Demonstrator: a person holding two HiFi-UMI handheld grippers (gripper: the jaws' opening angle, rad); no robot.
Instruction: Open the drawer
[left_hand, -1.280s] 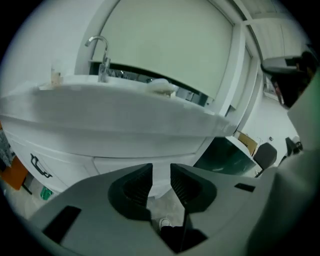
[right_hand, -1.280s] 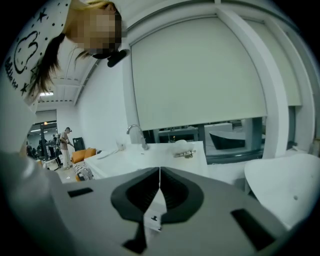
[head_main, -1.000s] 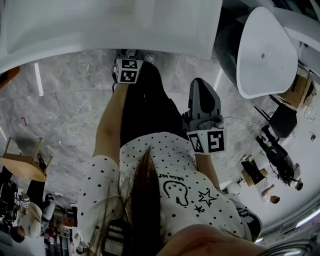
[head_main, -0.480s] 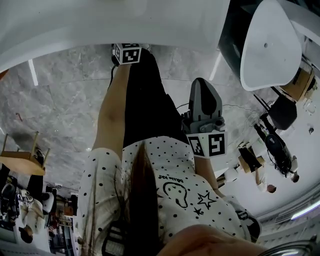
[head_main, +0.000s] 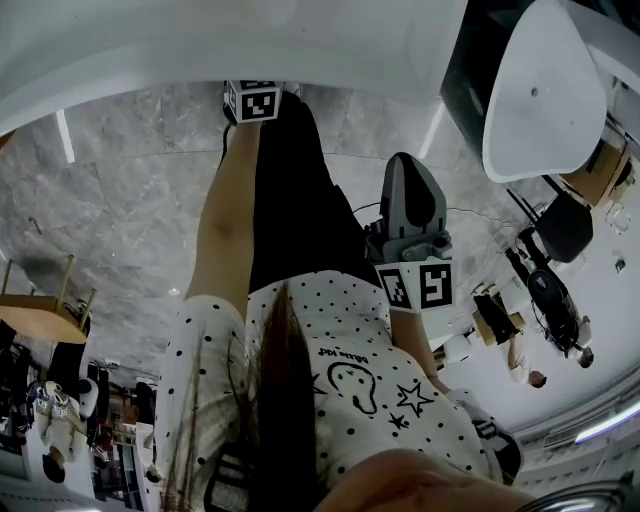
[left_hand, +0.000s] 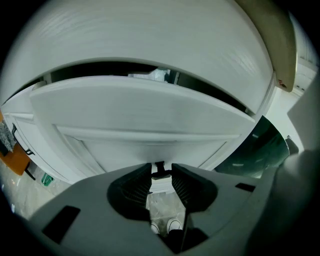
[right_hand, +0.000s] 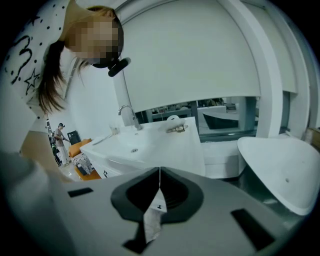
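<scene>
Under the white cabinet top (left_hand: 150, 40), drawer front (left_hand: 145, 120): a white panelled front fills the left gripper view. A dark gap runs between its upper edge and the top above.
Drawer knob (left_hand: 160, 169): small and dark, low on the middle of the front.
Left gripper (left_hand: 161, 176): angled down at the front. Its fingers have just been closing and now grasp the drawer knob, with a ribbed pad (left_hand: 136, 184) on either side.
Right gripper (right_hand: 159, 176): held off to the person's right, apart from the drawer. Its fingers are clenched together with nothing between them.
Washbasin (right_hand: 150, 145): white, with a chrome tap (right_hand: 127, 116), seen past the right fingers across the room.
Tub (head_main: 545, 95): large, white and oval, well off to the right.
Floor (head_main: 130, 200): grey marble. The toes of the person's white shoes (left_hand: 170, 226) show beneath the left fingers.
Person: dotted white top (head_main: 350, 370) and black trousers.
</scene>
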